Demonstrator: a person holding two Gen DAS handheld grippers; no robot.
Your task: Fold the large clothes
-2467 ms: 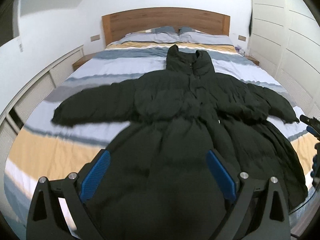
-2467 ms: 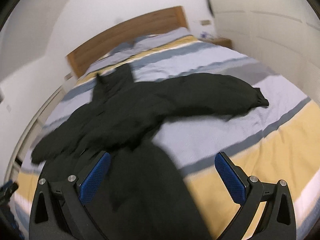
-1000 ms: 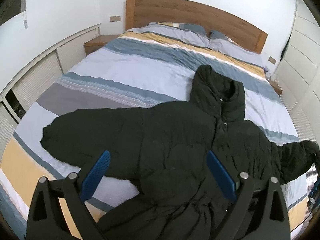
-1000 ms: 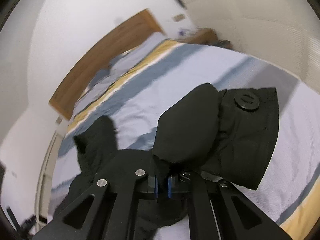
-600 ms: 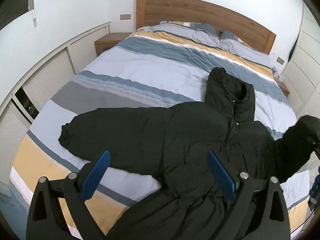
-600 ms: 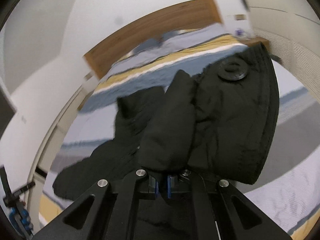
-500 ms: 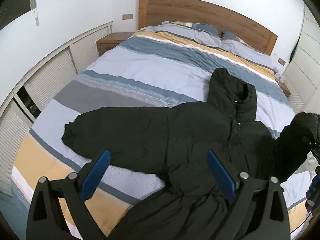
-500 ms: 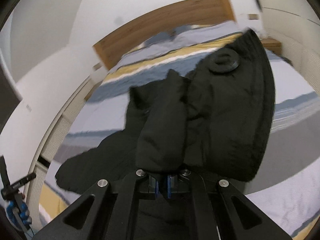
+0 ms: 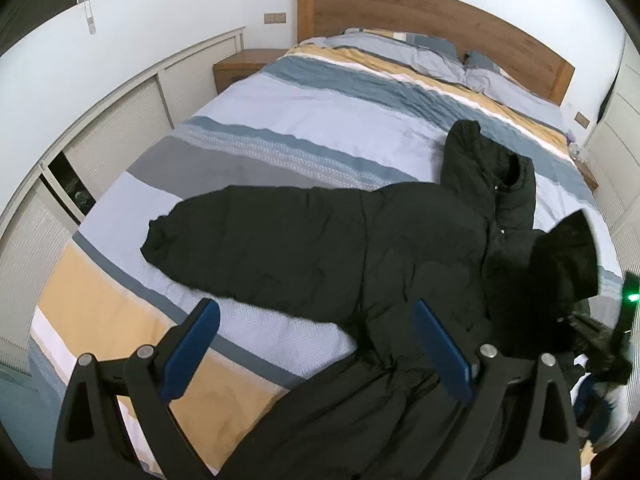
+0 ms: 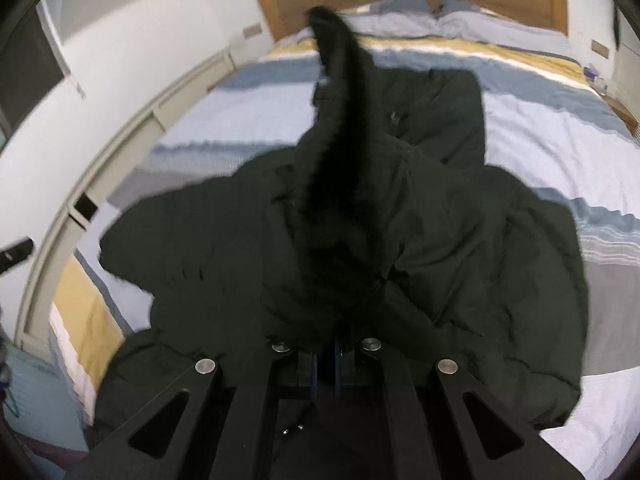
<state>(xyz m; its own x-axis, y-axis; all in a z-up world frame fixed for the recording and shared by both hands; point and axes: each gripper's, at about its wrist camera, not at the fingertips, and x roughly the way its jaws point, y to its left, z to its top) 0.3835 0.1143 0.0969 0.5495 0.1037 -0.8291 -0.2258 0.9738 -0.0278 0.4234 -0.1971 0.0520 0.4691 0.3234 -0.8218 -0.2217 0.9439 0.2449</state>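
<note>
A large black padded coat (image 9: 360, 248) lies front up on the striped bed (image 9: 280, 128), hood toward the headboard. Its left sleeve (image 9: 224, 240) stretches flat toward the bed's left side. My right gripper (image 10: 326, 364) is shut on the cuff of the right sleeve (image 10: 340, 152), which stands up blurred in front of the lens and hangs over the coat's body (image 10: 480, 248). In the left wrist view that lifted sleeve (image 9: 568, 256) rises at the right edge. My left gripper (image 9: 316, 344) hovers open above the coat's waist and the quilt, holding nothing.
A wooden headboard (image 9: 420, 4) and pillows (image 9: 480, 72) close the far end. A nightstand (image 9: 240, 64) and low slatted cabinets (image 9: 100, 152) run along the left. White wardrobe doors (image 9: 616, 128) line the right. Bare quilt (image 9: 120, 300) shows left of the coat.
My right gripper has carried the right sleeve up off the bed and swung it leftward over the coat's body, rolling as it went. The left gripper drifted slightly, staying open.
</note>
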